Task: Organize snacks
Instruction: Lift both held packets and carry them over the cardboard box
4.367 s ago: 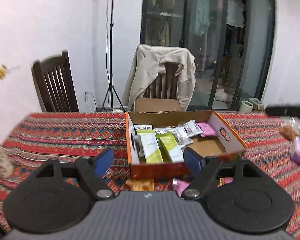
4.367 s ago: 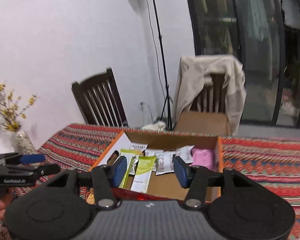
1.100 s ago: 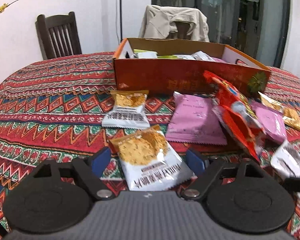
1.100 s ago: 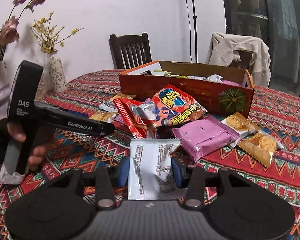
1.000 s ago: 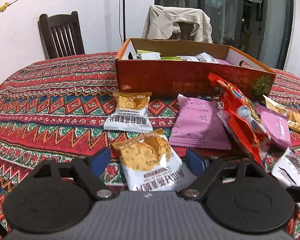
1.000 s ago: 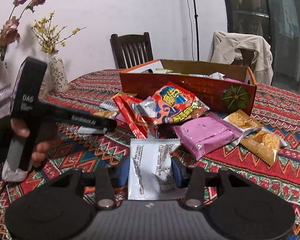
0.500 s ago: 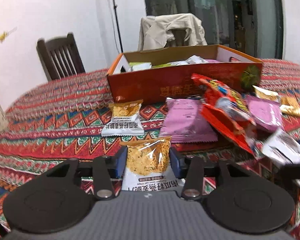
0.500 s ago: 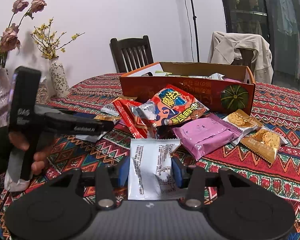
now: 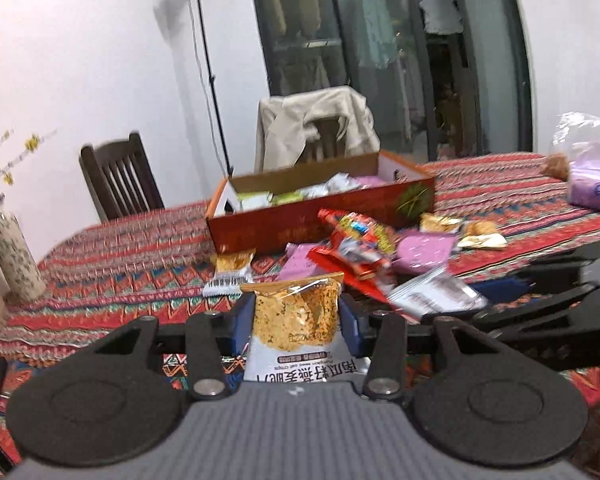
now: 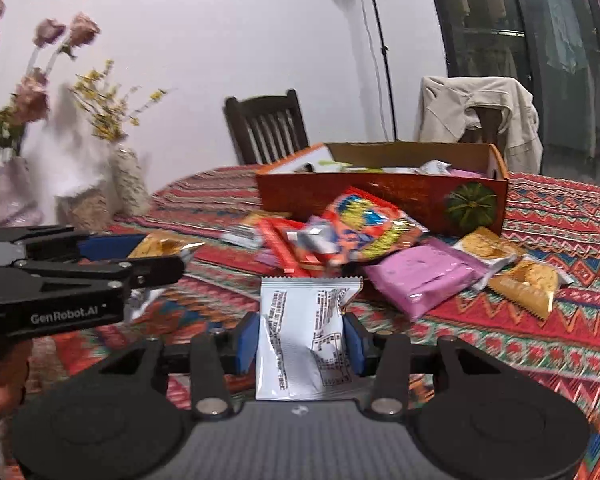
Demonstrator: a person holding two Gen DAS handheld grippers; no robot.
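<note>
My left gripper (image 9: 296, 322) is shut on a white and orange cracker packet (image 9: 296, 328) and holds it above the table. My right gripper (image 10: 300, 342) is shut on a white and silver packet (image 10: 306, 340), also lifted; it also shows in the left wrist view (image 9: 432, 298). The orange cardboard box (image 9: 320, 224) stands beyond, with several packets inside; it also shows in the right wrist view (image 10: 384, 194). In front of it lie loose snacks: a red packet (image 10: 364, 228), a pink packet (image 10: 424, 276) and orange cracker packets (image 10: 528, 280).
Patterned red tablecloth (image 10: 560, 224) covers the table. Vases with flowers (image 10: 128, 184) stand at the left. A bag with a purple pack (image 9: 592, 184) lies at the far right. Two chairs (image 9: 120, 180) stand behind the table, one with a jacket (image 9: 316, 124).
My left gripper closed on the cracker packet and has lifted it off the table. My right gripper keeps its packet and has risen slightly.
</note>
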